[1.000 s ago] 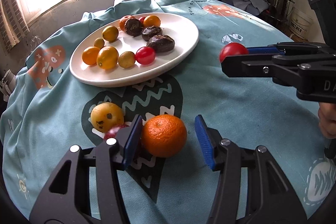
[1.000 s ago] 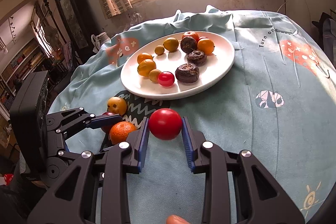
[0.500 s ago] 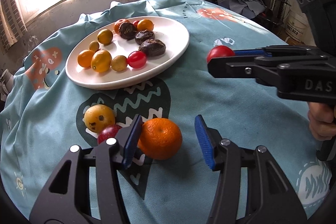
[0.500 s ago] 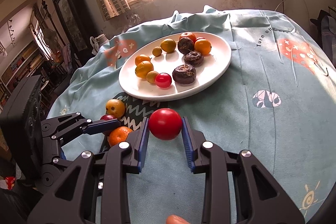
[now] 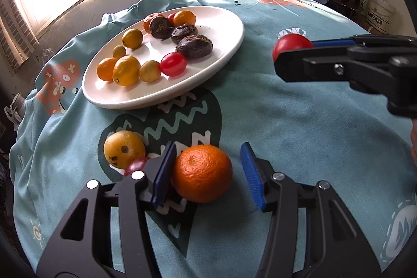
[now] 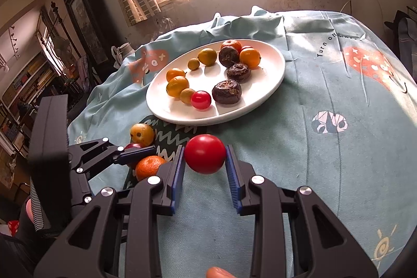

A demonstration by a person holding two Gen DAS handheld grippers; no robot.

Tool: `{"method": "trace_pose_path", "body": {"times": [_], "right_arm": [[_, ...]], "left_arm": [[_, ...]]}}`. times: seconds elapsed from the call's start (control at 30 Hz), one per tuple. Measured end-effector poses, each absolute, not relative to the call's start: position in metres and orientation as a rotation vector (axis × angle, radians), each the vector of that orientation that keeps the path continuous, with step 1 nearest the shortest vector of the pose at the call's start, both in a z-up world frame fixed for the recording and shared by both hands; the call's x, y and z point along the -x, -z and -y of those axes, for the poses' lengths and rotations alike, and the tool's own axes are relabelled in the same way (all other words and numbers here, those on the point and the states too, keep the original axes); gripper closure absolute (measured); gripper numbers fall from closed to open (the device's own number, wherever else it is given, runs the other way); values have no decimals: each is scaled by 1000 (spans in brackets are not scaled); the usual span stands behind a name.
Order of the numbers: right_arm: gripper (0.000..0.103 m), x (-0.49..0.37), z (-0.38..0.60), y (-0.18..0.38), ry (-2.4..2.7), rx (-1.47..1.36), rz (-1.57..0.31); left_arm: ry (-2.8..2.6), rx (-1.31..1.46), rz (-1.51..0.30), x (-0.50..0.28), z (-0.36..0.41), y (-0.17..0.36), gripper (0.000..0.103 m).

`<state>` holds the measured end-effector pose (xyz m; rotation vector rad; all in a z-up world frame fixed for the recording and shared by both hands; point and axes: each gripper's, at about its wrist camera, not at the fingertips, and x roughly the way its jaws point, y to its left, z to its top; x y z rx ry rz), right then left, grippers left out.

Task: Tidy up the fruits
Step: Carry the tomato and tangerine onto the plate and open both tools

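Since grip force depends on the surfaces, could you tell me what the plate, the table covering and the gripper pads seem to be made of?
Plate: probably glazed ceramic, glossy white with soft highlights; melamine is possible.
Table covering: woven fabric, matte teal with printed figures, visibly creased.
Pads of the left gripper: apparently ridged blue rubber or soft plastic, matte, on black hard-plastic fingers.

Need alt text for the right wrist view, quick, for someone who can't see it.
The right gripper is shut on a round red fruit above a teal patterned tablecloth. Beyond it sits a white oval plate of small yellow, orange, red and dark fruits; the left gripper reaches toward an orange mandarin.
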<state>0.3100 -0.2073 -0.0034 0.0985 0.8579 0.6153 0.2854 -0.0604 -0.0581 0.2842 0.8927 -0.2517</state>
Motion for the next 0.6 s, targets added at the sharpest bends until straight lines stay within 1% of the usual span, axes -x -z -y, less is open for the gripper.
{"method": "trace_pose_path", "body": {"times": [0.23,0.6], "right_arm": [[72,-307,210,-5,-632,-115,-835],[72,-308,212,-5,-636,-125,-841]], "left_arm": [[267,-120,-897,-259,45,49,54],[213,-205,-904,-279,70,61,55]]}}
